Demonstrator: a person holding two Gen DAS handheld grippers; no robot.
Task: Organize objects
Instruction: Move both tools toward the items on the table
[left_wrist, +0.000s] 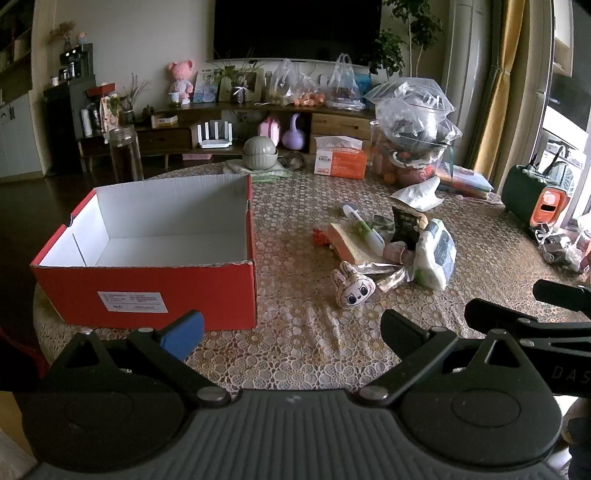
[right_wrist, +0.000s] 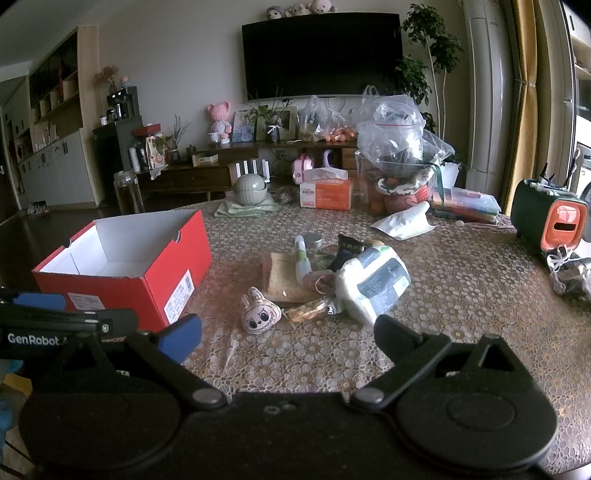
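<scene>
both grippers hover over the near edge of the table (left_wrist: 303, 354), jaws spread wide with nothing between them. left gripper (left_wrist: 291, 332) sits at the bottom of the left wrist view, right gripper (right_wrist: 288, 332) at the bottom of the right wrist view. the red box (left_wrist: 147, 291) stands open, white inside, at the left of both frames. the pile to sort lies mid-frame right of the box: bunny toy (left_wrist: 352, 290) nearest, wet wipes pack (left_wrist: 434, 258) to its right, white tube (left_wrist: 364, 229) lying on a slice of bread (right_wrist: 282, 278), dark packet (left_wrist: 406, 225) behind. tissue box (left_wrist: 341, 160) and plastic bags (left_wrist: 413, 110) sit at the far edge, upper right.
</scene>
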